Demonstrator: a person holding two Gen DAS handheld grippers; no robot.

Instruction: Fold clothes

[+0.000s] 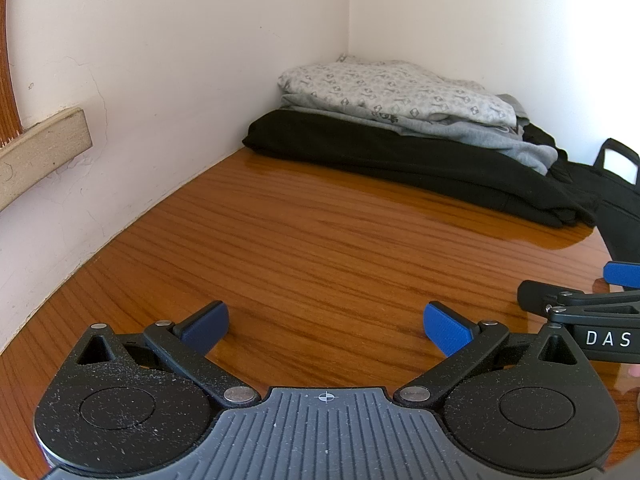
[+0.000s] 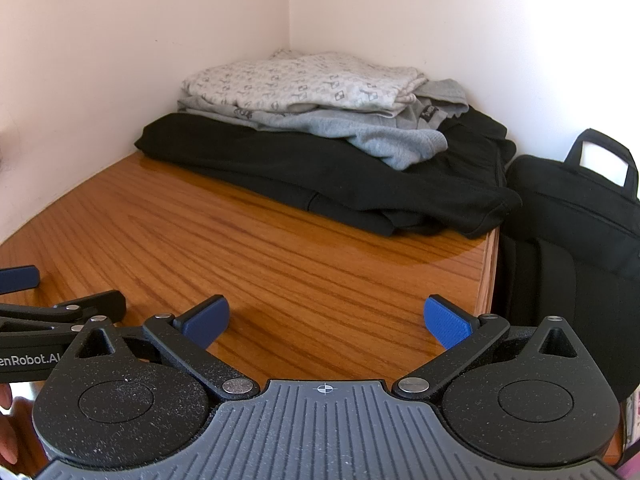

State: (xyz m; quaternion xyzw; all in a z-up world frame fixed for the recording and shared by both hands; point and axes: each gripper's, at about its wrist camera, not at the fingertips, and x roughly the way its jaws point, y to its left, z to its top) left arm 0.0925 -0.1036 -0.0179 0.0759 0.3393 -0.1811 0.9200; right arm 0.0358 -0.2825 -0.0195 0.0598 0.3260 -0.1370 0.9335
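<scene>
Cloth is all soft stuff here: a stack of clothes [image 2: 320, 136] sits in the far corner of the wooden table [image 2: 280, 264], against both walls, well apart from the two tools. I count three garments: a pale patterned top [image 2: 304, 84] uppermost, a grey sweatshirt [image 2: 360, 132] under it, and a black garment [image 2: 320, 184] at the bottom, spreading wider than the others and reaching the table's right edge. The grey and black ones look thick and fleecy, so probably heavier and floppy, apt to sag and drag when lifted; the patterned one looks lighter. Best taken, I judge, by pinching a hem or corner at the near edge, one tool on each side. One black bag [image 2: 576, 216] stands beside the table on the right. The left gripper [image 1: 326, 328] and the right gripper [image 2: 326, 326] both hover low over bare wood with jaws spread wide, holding nothing.
</scene>
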